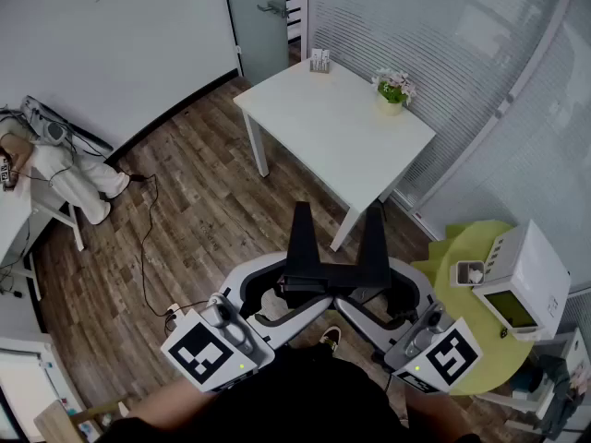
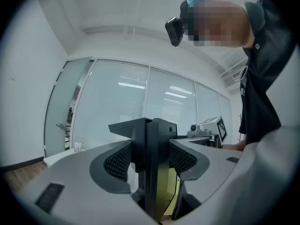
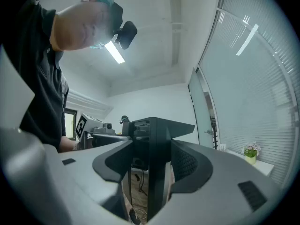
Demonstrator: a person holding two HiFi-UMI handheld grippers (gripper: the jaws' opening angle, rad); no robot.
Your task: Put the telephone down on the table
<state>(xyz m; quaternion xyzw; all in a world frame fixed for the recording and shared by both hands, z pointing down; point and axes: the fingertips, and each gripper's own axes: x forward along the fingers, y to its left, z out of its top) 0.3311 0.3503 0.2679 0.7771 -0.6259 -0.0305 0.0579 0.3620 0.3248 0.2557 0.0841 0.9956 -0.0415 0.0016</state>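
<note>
A white boxy telephone (image 1: 522,280) with a small screen sits on a round yellow-green table (image 1: 462,363) at my right, out of either gripper's reach. The white square table (image 1: 323,132) stands ahead. I hold both grippers close to my body, angled toward each other. A black forked piece (image 1: 332,270) with two prongs sits between them. The left gripper (image 1: 305,284) (image 2: 152,158) has its jaws wide apart, with one black bar (image 2: 152,172) in the gap. The right gripper (image 1: 360,289) (image 3: 152,163) also stands wide, around the other bar (image 3: 157,172). Neither holds the telephone.
A small flower pot (image 1: 394,89) and a little holder (image 1: 319,60) stand at the white table's far edge. A glass wall with blinds (image 1: 443,26) runs behind it. A person in white (image 1: 65,178) sits at the left. A cable (image 1: 148,238) lies on the wooden floor.
</note>
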